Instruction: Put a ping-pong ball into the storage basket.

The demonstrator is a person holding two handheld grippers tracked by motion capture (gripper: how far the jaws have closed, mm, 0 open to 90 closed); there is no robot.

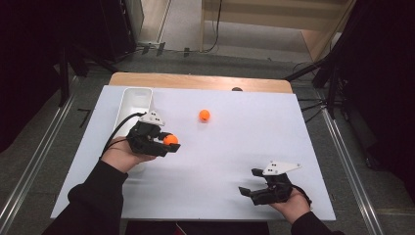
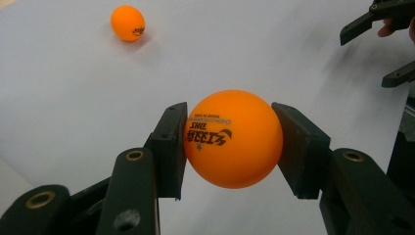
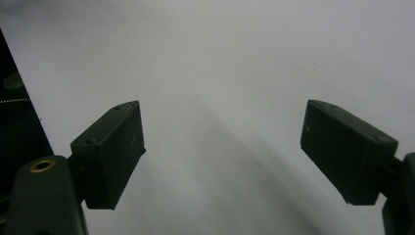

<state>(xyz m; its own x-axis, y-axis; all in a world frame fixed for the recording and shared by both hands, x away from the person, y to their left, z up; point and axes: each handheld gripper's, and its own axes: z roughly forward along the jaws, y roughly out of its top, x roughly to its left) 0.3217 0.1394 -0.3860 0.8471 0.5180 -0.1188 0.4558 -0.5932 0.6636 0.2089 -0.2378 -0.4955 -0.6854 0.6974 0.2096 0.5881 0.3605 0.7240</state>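
Grey floor and dark drapes surround a wooden table (image 1: pixel 195 81) topped with a white sheet (image 1: pixel 235 156) that covers nearly all of it, leaving a strip of bare wood along the far edge. Left gripper (image 1: pixel 169 142): its jaws are clamped on an orange ball (image 1: pixel 171 139), one pad on each side, with the ball clear of the sheet in the left gripper view (image 2: pixel 233 138); black print on the ball appears upside down there and is too small to read in full. From above, the gripper body and the hand (image 1: pixel 120 154) hide the lower part of the ball and the near end of a white tray (image 1: pixel 134 105), which lies along the sheet's left margin with its inside partly out of sight. A second orange ball (image 1: pixel 204 115) rests loose on the sheet, farther off and apart from the held one. Right gripper (image 1: pixel 250 182): it sits at the near right corner of the sheet, close to the near edge, with jaws spread wide and only bare sheet between them in the right gripper view (image 3: pixel 222 147). A broad stretch of bare sheet lies between the two grippers and around the loose ball. Both sleeves are cut off by the bottom edge of the high view.
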